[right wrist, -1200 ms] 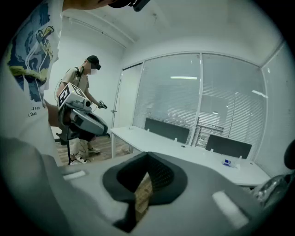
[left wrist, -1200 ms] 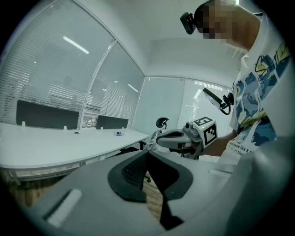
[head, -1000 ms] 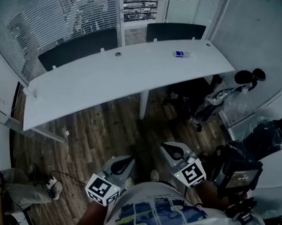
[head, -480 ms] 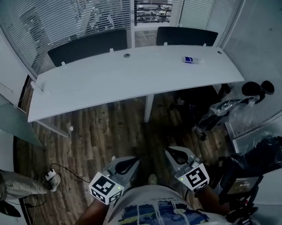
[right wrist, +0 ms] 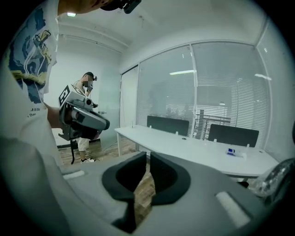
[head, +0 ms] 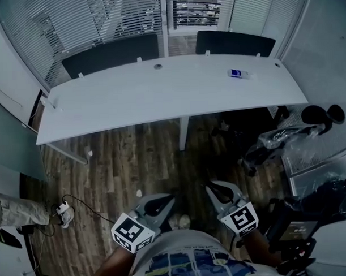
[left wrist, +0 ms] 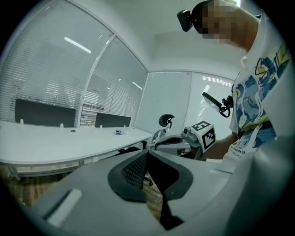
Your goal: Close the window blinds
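Blinds untouched, both grippers empty

Status from where I stood: left gripper and right gripper were held low, close to the operator's torso, side by side and slightly apart, both aimed towards the desk.

- Left gripper: jaws fully together, tips touching, nothing between them.
- Right gripper: jaws closed down to a thin slit, nothing between them either.
- Blinds: hung on the glass wall behind the far edge of the desk. They also showed in the left gripper view and the right gripper view. The slats were not shut tight, and the room beyond could be seen through them near the centre post. They were well apart from both grippers, with the whole desk and a strip of wood-look floor between.
- Desk: long, white and curved, with two dark divider panels standing along its far edge. A small blue-and-white item lay near its right end; I couldn't tell what it was.
- Chair: black, wrapped in clear plastic, at the right of the desk.
- Power strip: on the floor at the left with its cable, near another person, who stood with a device held up.
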Motion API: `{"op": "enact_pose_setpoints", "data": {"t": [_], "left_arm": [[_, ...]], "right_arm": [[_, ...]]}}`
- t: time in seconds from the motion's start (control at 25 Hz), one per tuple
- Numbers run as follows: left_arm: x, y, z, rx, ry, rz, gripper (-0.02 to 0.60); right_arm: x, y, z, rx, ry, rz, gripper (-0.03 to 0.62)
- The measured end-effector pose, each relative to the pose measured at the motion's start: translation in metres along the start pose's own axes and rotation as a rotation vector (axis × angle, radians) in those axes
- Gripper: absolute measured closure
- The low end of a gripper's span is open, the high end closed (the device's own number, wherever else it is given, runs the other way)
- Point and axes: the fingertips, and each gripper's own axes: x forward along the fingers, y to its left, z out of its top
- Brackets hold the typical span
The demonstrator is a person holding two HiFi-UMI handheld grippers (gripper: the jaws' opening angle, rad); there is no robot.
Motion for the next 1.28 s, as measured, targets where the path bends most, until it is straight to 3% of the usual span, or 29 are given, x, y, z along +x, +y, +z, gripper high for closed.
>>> {"op": "enact_pose_setpoints", "data": {"t": [0.24,0.72,0.84,1.04,1.28], "left_arm": [[0.021,0.035,0.004,-0.014,0.017,-0.003,0.580],[0.076,0.173,0.070,0.039,-0.026,-0.085,0.580],[0.079,0.204,0.078,0.010,-0.030,-0.103,0.580],[0.096,0.250,0.080,0.047,-0.020,-0.057,0.580],[0.133,0.298,0.098,0.064,-0.021,-0.016,0.580]], "right_arm": [[0.025,-0.039,0.005,0.099,-0.031,-0.037,0.577],[0.144,-0.123,0.072,0.054,-0.033,-0.103,0.577],[0.174,-0.135,0.085,0.074,-0.041,-0.106,0.577],[0.209,-0.155,0.094,0.058,-0.015,-0.098,0.578],[0.251,-0.208,0.100,0.043,-0.015,-0.077,0.577]]}}
